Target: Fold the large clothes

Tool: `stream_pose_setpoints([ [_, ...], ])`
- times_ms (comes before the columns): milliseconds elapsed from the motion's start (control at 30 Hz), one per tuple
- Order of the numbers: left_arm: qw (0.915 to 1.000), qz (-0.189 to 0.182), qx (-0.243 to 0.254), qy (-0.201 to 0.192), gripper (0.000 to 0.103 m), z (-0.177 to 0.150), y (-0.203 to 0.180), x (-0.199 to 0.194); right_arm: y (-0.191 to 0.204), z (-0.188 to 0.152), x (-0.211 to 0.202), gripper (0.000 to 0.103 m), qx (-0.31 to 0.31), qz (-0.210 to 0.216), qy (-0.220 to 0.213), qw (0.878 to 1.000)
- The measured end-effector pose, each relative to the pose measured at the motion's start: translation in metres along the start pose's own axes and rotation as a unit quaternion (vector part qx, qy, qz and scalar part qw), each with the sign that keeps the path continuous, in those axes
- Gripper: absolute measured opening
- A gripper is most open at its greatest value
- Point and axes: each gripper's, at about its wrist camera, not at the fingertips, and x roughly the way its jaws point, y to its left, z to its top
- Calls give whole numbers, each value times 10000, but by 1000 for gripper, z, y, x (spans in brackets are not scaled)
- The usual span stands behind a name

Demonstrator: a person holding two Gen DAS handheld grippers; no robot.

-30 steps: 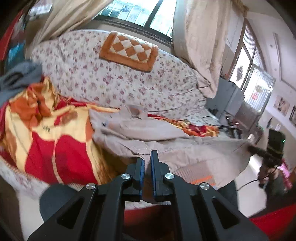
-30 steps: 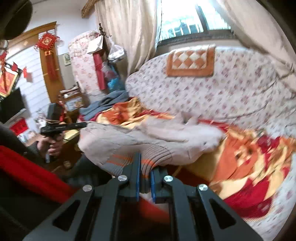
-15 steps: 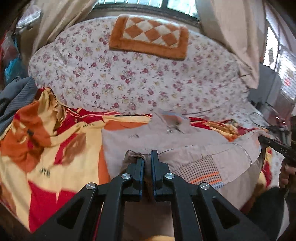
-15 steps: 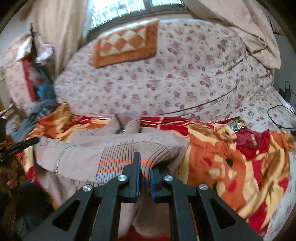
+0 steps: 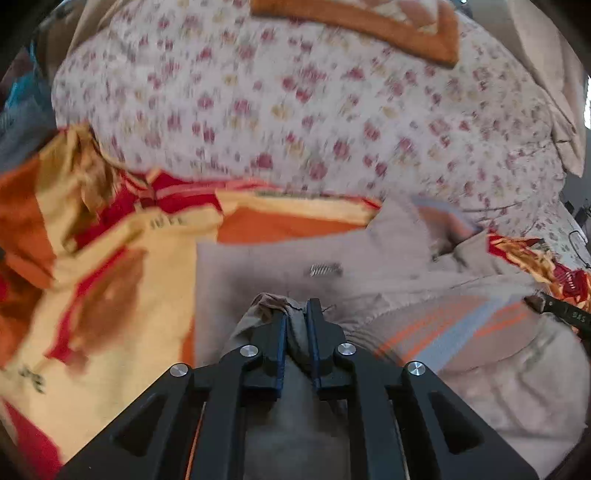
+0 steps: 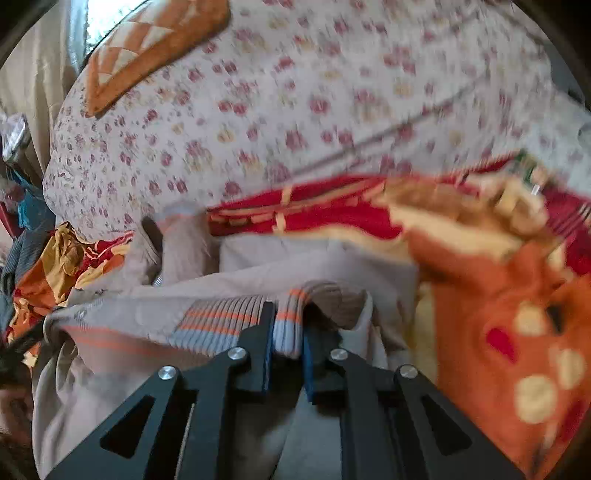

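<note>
A large beige jacket (image 5: pixel 369 258) with a grey and orange striped ribbed hem (image 5: pixel 454 328) lies on a red, orange and yellow blanket (image 5: pixel 122 266) on a sofa. My left gripper (image 5: pixel 295 314) is shut on a bunched beige edge of the jacket. In the right wrist view the jacket (image 6: pixel 258 266) spreads to the left, and my right gripper (image 6: pixel 288 321) is shut on its striped hem (image 6: pixel 221 317). The hem is lifted and doubled over toward the collar (image 6: pixel 177 236). Both views are motion blurred.
The floral sofa back (image 5: pixel 295 110) rises behind the jacket, with an orange checked mat (image 5: pixel 369 22) on top. The blanket (image 6: pixel 498 295) is rumpled at the right. The tip of the right gripper (image 5: pixel 561 314) shows at the right edge.
Both grippers have moved forward and down toward the sofa, carrying the jacket's bottom edge over its body. The jacket lies flatter on the blanket.
</note>
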Motion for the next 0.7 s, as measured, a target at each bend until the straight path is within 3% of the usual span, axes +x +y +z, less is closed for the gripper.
stream_pose_setpoints([
  [100, 9999, -68, -47, 136, 3, 5, 3, 13, 0, 1, 3, 20, -1, 91, -50, 9999],
  [233, 9990, -337, -208, 213, 3, 5, 13, 17, 1, -1, 7, 23, 46, 183, -11, 9998],
  [367, 9968, -607, -522, -40, 8, 6, 25, -2, -5, 2, -12, 25, 271, 466, -134, 9985],
  [433, 9961, -571, -624, -248, 40, 5, 30, -16, -7, 2, -42, 34, 417, 726, -501, 9952],
  [467, 9953, -511, -712, -414, 88, 4, 35, -25, -5, 3, -53, 38, 407, 768, -647, 9941],
  [500, 9923, -584, -913, -602, 96, 2, 44, -35, -4, 1, -72, 44, 308, 765, -881, 9927],
  [600, 9865, -359, -1245, -1004, 96, 0, 60, -56, 5, -3, -100, 48, -131, 480, -1212, 9914],
  [700, 9865, -405, -948, -1273, 96, -5, 47, -82, 14, -10, -121, 48, -527, 159, -1357, 9892],
])
